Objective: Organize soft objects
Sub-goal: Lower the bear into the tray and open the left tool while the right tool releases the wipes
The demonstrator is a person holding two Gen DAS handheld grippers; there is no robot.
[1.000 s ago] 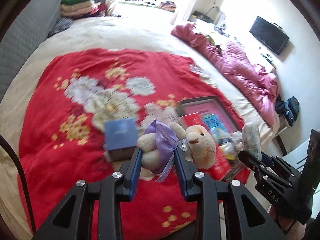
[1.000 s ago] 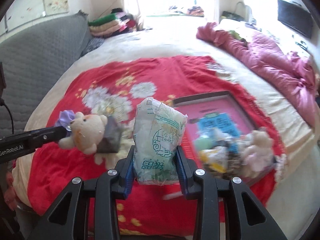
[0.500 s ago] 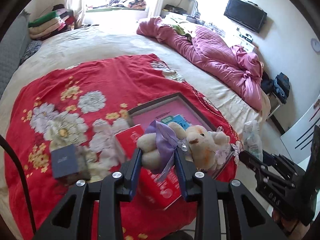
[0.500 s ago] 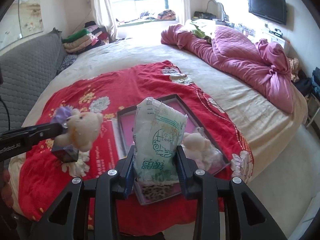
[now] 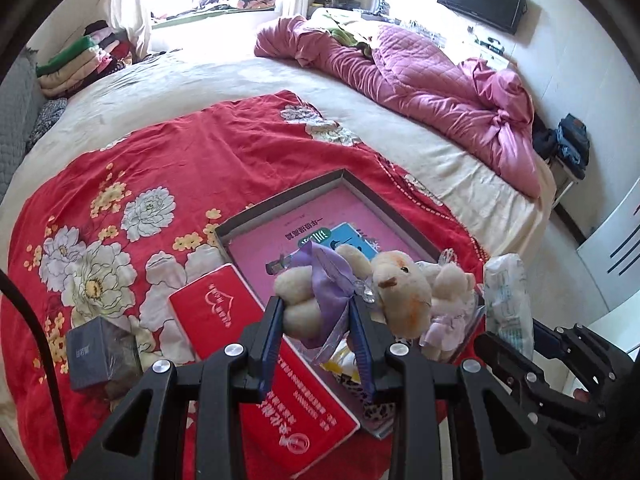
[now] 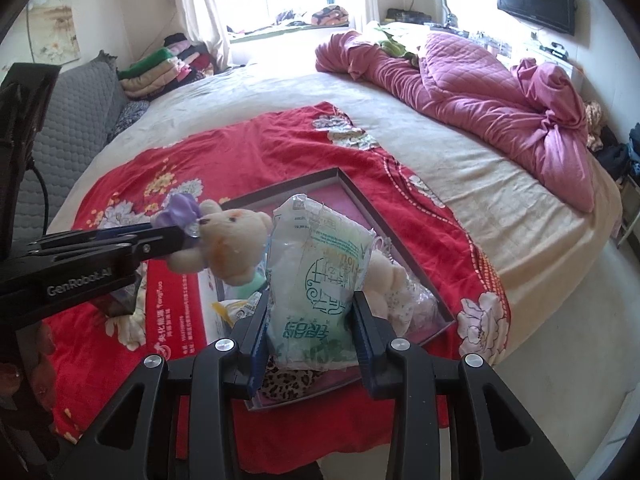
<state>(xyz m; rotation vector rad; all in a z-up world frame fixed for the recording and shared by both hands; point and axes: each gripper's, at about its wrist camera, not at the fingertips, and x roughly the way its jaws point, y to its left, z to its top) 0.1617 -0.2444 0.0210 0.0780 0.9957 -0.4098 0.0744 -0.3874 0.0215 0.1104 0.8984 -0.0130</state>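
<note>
I hold both claws tilted down over the near edge of the bed: my left claw (image 5: 318, 320) is clamped on a cream teddy bear (image 5: 360, 292) with a purple bow, and my right claw (image 6: 310, 316) is clamped on a pack of tissues (image 6: 320, 280), both raised above the shallow grey box (image 5: 384, 204). That box lies on the red flowered blanket (image 5: 200, 152) and has another small plush toy (image 5: 448, 292) in its near right corner. A pink quilt (image 5: 440, 80) is bunched along the far right, folded clothes (image 5: 76, 60) stack far left, and a TV (image 5: 480, 0) hangs on the wall.
</note>
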